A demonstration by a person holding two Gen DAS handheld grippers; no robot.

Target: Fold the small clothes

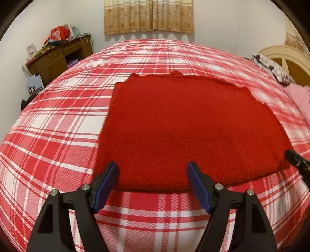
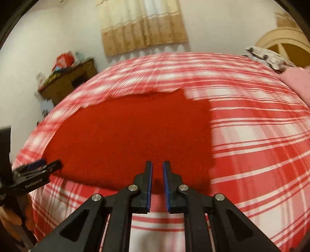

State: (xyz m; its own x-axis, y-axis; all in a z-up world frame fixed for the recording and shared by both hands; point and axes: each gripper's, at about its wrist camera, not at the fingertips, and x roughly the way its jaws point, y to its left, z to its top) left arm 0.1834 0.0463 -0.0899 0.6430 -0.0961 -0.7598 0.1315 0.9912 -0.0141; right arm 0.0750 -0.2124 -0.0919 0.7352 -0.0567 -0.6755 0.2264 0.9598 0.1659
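A red knit garment (image 1: 184,126) lies folded flat in a rough rectangle on the red and white plaid bed cover (image 1: 58,126). My left gripper (image 1: 152,164) hovers open over the garment's near edge, close to its left corner, with its blue pads wide apart and nothing pressed between them. In the right wrist view the garment (image 2: 126,135) is blurred. My right gripper (image 2: 157,163) is shut above the near edge towards the right corner, gripping no cloth. Each gripper appears in the other's view: the right gripper (image 1: 296,158) at the garment's right corner, the left gripper (image 2: 46,164) at its left.
A cluttered wooden desk (image 1: 62,56) stands beyond the bed at the back left, under a white wall with a beige curtain (image 1: 149,15). A patterned pillow (image 1: 271,66), a pink blanket (image 1: 300,97) and a cream headboard (image 1: 286,58) are at the right. A person's hand (image 2: 11,219) holds the left gripper.
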